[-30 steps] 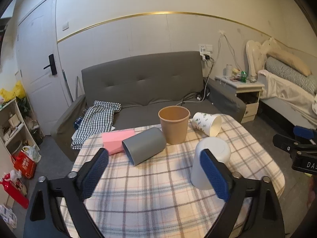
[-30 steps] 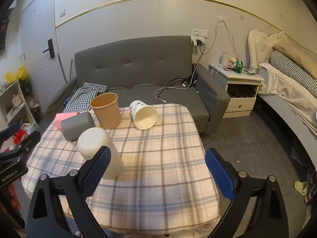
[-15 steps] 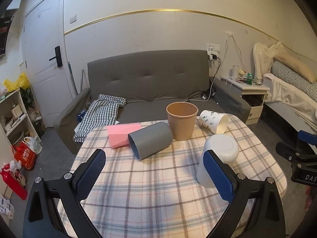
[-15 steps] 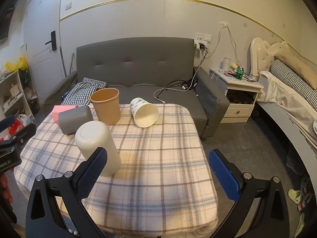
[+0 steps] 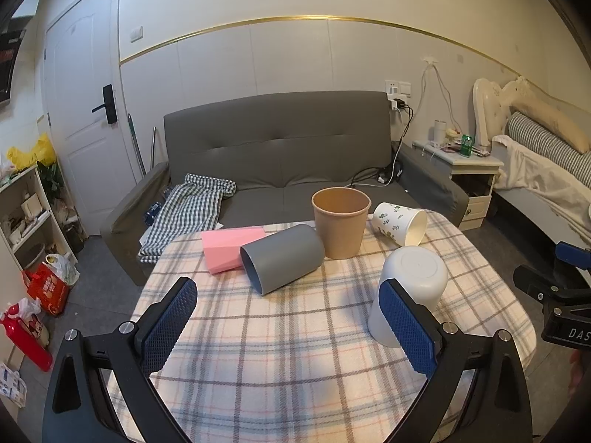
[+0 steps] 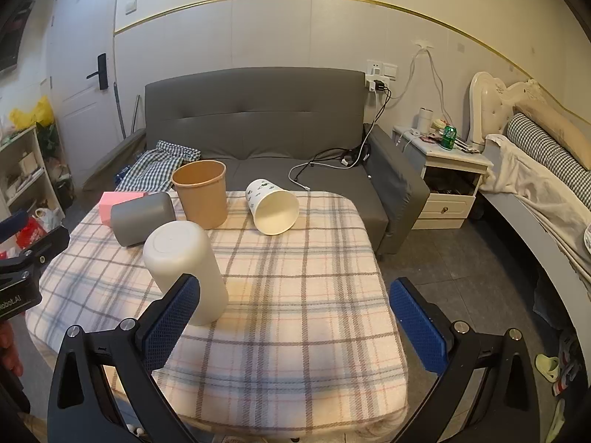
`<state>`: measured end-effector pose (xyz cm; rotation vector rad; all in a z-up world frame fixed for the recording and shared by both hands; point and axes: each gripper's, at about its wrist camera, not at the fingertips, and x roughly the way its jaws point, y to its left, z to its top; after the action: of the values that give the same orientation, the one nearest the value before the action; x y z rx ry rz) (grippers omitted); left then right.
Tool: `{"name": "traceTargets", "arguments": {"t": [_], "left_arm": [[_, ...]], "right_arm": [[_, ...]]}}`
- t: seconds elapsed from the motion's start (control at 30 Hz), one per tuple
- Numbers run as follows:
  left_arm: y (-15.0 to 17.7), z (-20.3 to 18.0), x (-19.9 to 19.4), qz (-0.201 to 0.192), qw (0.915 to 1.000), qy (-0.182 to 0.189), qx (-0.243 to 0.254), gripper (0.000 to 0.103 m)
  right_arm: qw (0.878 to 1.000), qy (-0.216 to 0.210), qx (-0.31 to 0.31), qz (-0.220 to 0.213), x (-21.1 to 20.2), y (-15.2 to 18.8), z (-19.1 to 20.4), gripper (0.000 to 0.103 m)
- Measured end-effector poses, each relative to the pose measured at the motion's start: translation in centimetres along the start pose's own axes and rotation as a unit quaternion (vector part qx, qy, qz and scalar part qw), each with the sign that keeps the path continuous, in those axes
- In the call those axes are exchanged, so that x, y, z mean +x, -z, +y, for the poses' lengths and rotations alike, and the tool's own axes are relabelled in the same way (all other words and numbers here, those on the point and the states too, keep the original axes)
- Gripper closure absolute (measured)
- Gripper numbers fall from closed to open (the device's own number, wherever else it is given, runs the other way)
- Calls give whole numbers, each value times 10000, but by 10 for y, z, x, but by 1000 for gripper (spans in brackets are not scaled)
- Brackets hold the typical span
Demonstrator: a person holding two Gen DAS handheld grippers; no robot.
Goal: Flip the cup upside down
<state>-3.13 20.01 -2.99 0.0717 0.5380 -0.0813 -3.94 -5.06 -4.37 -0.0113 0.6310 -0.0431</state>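
Observation:
A white plastic cup (image 5: 410, 291) stands upside down on the checked tablecloth (image 5: 295, 350); it also shows in the right wrist view (image 6: 184, 269). A brown paper cup (image 5: 340, 227) stands upright behind it. A grey cup (image 5: 282, 258) and a white leaf-print paper cup (image 5: 400, 221) lie on their sides. My left gripper (image 5: 290, 325) is open and empty, its right pad in front of the white cup. My right gripper (image 6: 293, 328) is open and empty, its left pad in front of the white cup.
A pink box (image 5: 229, 245) lies behind the grey cup. A grey sofa (image 5: 280, 162) stands behind the table, with a nightstand (image 5: 461, 173) and a bed (image 5: 546, 177) to the right and shelves (image 5: 26, 214) to the left. The right gripper's body (image 5: 554, 295) shows at the table's right edge.
Both grippers have drawn back and risen a little from the table. The white cup stays upside down, no longer as close to the pads.

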Motion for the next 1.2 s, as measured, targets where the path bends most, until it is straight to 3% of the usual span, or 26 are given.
{"name": "traceTargets", "arguments": {"t": [1.2], "left_arm": [[2, -3, -1, 42, 9999, 149, 45, 1]], "right_arm": [[9999, -65, -76, 24, -2, 2, 9, 0]]}}
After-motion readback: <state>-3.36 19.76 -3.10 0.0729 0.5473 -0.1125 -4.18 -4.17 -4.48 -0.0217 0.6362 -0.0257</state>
